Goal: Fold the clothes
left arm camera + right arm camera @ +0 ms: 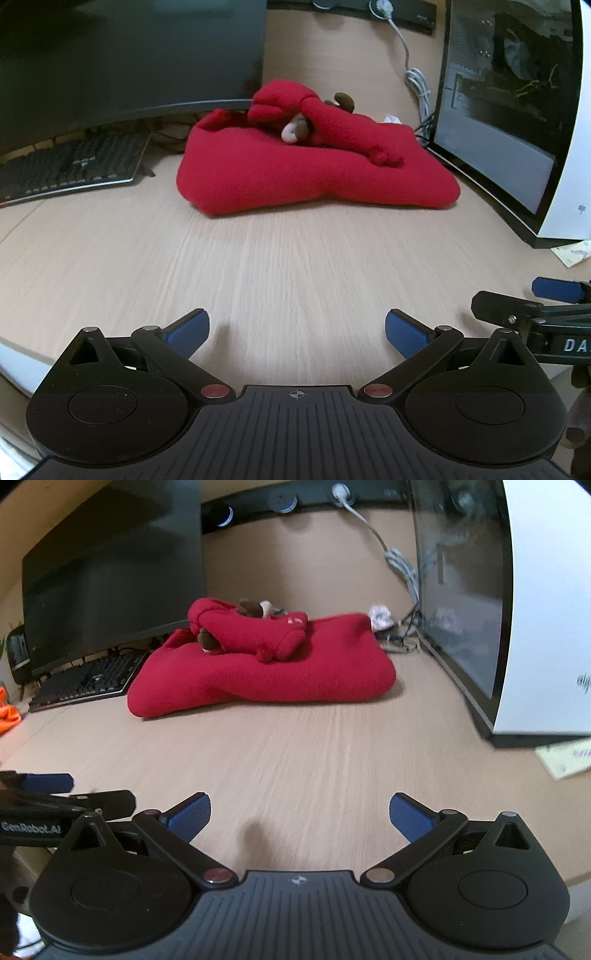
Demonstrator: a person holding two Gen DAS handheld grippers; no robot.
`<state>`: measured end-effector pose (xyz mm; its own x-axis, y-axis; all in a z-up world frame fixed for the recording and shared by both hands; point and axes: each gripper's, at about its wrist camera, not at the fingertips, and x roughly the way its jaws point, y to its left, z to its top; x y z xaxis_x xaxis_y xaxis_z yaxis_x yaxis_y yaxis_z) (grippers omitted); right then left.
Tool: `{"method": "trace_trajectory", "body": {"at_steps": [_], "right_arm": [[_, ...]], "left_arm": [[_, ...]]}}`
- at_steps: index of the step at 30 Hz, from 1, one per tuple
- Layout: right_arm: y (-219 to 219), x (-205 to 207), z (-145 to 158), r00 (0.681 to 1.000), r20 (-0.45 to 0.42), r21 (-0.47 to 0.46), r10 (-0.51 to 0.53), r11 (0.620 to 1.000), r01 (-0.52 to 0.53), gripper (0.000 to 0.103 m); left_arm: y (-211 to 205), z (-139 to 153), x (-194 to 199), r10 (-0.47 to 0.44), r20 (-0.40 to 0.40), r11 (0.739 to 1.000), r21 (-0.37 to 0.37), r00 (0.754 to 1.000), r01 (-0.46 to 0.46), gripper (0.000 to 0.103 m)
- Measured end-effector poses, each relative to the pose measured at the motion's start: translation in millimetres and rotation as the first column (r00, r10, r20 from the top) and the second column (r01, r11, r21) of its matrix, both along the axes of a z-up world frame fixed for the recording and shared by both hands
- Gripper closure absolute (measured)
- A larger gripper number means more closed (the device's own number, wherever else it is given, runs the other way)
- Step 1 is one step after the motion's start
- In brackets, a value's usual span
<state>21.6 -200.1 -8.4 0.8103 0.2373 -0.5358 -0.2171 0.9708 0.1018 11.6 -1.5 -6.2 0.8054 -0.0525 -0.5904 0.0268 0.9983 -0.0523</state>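
Observation:
A red fleece garment lies folded in a thick pad on the wooden desk, with its sleeves and a brown plush trim bunched on top. In the right wrist view the same red garment sits ahead at mid-distance. My left gripper is open over bare desk, well short of the garment, nothing between its blue pads. My right gripper is open too, over the desk and equally far back. Each gripper shows at the edge of the other's view.
A dark monitor and keyboard stand at the left behind the garment. A computer case with a glass side walls off the right. Grey cables trail at the back. Paper lies at right, something orange at far left.

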Motion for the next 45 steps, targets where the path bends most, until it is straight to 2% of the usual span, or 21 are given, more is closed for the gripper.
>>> {"method": "trace_trajectory", "body": {"at_steps": [7,11,16,19,22,24,25,27,29,30,32,35,38,40,41,43,45], "right_arm": [[-1.1,7.6,1.0,0.998,-0.066,0.031,-0.002,1.0,0.004,0.0],[-6.8,32.8,18.4,0.993,-0.1,0.111,0.064,0.992,-0.053,0.0],[-2.7,110.7,66.7,0.979,-0.03,0.246,0.201,0.951,-0.187,0.0],[7.9,166.5,64.5,0.979,-0.03,0.29,0.201,0.939,-0.184,0.0],[16.7,217.1,43.0,0.965,-0.123,0.407,0.23,0.899,-0.162,0.0],[20.4,246.3,33.0,0.953,-0.177,0.501,0.245,0.856,-0.128,0.0],[17.9,252.3,37.2,0.949,-0.18,0.574,0.26,0.811,-0.114,0.0],[10.3,255.6,54.9,0.938,-0.132,0.709,0.32,0.692,-0.136,0.0],[1.8,246.2,83.6,0.925,-0.017,0.798,0.38,0.563,-0.217,0.0],[-1.3,238.5,99.3,0.917,0.028,0.809,0.397,0.531,-0.254,0.0],[-5.9,222.6,127.7,0.908,0.075,0.813,0.412,0.503,-0.295,0.0],[-6.1,205.4,154.6,0.9,0.079,0.801,0.428,0.51,-0.313,0.0],[-1.1,198.6,182.1,0.893,0.103,0.779,0.439,0.523,-0.346,0.0],[1.7,195.2,209.3,0.892,0.129,0.759,0.433,0.536,-0.37,0.0],[2.5,193.5,224.1,0.89,0.147,0.743,0.431,0.545,-0.387,0.0],[7.5,192.6,253.1,0.876,0.231,0.697,0.423,0.556,-0.453,0.0],[10.2,184.0,290.5,0.856,0.335,0.62,0.394,0.593,-0.515,0.0]], "left_arm": [[4.6,1.9,11.3,-0.01,-0.013,1.0,-0.008,1.0,0.01,0.0],[16.3,6.0,19.5,0.0,-0.007,0.999,-0.039,1.0,-0.001,0.0],[51.6,18.7,22.8,0.028,0.047,0.994,-0.111,0.999,-0.022,0.0],[77.0,19.8,23.9,0.025,0.075,0.99,-0.144,0.997,-0.014,0.0],[98.9,21.9,33.2,-0.003,0.075,0.987,-0.161,0.997,0.015,0.0],[106.7,28.3,41.4,-0.035,0.102,0.988,-0.149,0.994,0.05,0.0],[109.7,32.5,46.4,-0.053,0.124,0.988,-0.138,0.991,0.071,0.0],[117.1,38.9,63.0,-0.077,0.159,0.986,-0.133,0.984,0.099,0.0],[126.2,42.4,86.3,-0.092,0.166,0.981,-0.157,0.982,0.118,0.0],[130.2,42.6,100.3,-0.091,0.153,0.977,-0.177,0.984,0.118,0.0],[132.7,47.2,122.4,-0.066,0.137,0.969,-0.228,0.988,0.097,0.0],[127.3,62.0,137.0,-0.064,0.164,0.955,-0.278,0.984,0.108,0.0],[106.6,79.8,120.6,-0.126,0.236,0.961,-0.211,0.964,0.177,0.0],[95.7,92.5,106.7,-0.223,0.261,0.951,-0.153,0.939,0.269,0.0],[93.1,99.6,99.3,-0.243,0.28,0.947,-0.137,0.929,0.289,0.0],[89.7,114.1,84.0,-0.277,0.32,0.939,-0.11,0.906,0.326,0.0],[86.7,128.1,71.9,-0.309,0.362,0.93,-0.078,0.879,0.359,0.0]]}}
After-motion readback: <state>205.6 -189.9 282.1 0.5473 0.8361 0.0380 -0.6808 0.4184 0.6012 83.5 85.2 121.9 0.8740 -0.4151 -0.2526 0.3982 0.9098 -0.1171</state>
